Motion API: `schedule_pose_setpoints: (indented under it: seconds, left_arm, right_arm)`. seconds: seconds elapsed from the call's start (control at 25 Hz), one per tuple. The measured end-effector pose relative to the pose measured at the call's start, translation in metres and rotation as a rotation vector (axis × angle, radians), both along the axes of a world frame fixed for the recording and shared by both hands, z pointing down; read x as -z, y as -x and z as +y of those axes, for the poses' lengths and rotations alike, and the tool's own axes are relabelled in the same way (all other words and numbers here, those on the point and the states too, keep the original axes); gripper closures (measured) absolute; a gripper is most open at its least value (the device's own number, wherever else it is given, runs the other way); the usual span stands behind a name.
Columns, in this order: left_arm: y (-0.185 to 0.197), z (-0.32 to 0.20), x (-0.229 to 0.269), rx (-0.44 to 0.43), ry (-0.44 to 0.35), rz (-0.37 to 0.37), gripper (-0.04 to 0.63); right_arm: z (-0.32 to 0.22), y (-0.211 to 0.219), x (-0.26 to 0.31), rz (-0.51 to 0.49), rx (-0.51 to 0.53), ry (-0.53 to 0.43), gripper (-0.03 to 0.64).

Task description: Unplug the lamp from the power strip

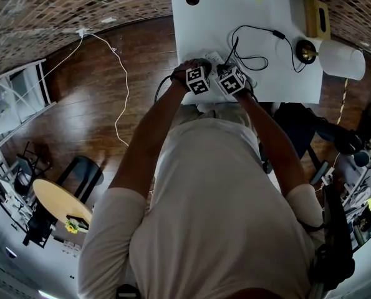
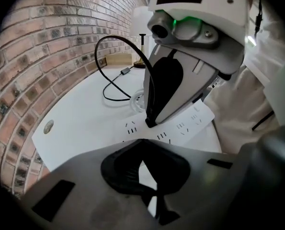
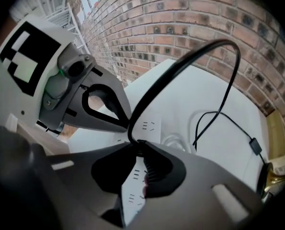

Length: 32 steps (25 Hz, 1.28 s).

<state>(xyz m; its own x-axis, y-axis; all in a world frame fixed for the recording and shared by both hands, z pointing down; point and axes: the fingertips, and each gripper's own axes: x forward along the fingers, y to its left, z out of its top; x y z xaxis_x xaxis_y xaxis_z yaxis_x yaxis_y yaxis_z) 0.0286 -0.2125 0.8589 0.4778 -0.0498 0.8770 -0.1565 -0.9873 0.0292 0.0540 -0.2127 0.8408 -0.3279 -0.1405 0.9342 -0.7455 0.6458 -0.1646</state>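
A white power strip (image 2: 183,127) lies near the front edge of the white table (image 1: 279,80). A black plug (image 3: 138,144) stands in one of its sockets, and its black cable (image 3: 180,67) arcs up and away toward the lamp (image 1: 342,59) with its white shade at the table's right end. My right gripper (image 3: 138,145) is shut on the plug; the left gripper view shows its jaws closed round the plug (image 2: 149,120) from above. My left gripper (image 2: 143,152) is shut, holding nothing, its tips down on the strip beside the plug.
A brick wall (image 2: 46,47) runs along the table's far side. A tan box (image 1: 317,17) stands by the lamp. Slack black cable with an inline switch (image 1: 279,35) loops over the tabletop. A white cord (image 1: 120,86) trails over the wooden floor at left.
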Motion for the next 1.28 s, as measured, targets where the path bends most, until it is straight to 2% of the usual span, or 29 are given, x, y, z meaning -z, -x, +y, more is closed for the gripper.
schedule_pose_setpoints:
  seconds: [0.44, 0.76, 1.0, 1.08, 1.28]
  left_arm:
    - [-0.006, 0.006, 0.001, 0.024, -0.026, -0.017, 0.603]
    - [-0.010, 0.009, 0.003, -0.030, -0.082, -0.042, 0.605]
    - [-0.011, 0.010, 0.002, -0.029, -0.089, -0.062, 0.606]
    - [-0.010, 0.010, 0.002, -0.021, -0.082, -0.058, 0.606]
    - [-0.011, 0.009, 0.001, -0.020, -0.076, -0.051, 0.606]
  right_arm:
    - [0.009, -0.004, 0.003, 0.022, -0.025, 0.009, 0.569]
    - [0.010, -0.009, 0.001, 0.046, -0.043, 0.136, 0.569]
    - [0.006, -0.013, 0.004, 0.075, -0.069, 0.182, 0.571]
    - [0.009, -0.014, 0.004, 0.053, -0.067, 0.155, 0.571]
    - [0.014, -0.010, 0.003, -0.049, -0.050, 0.005, 0.572]
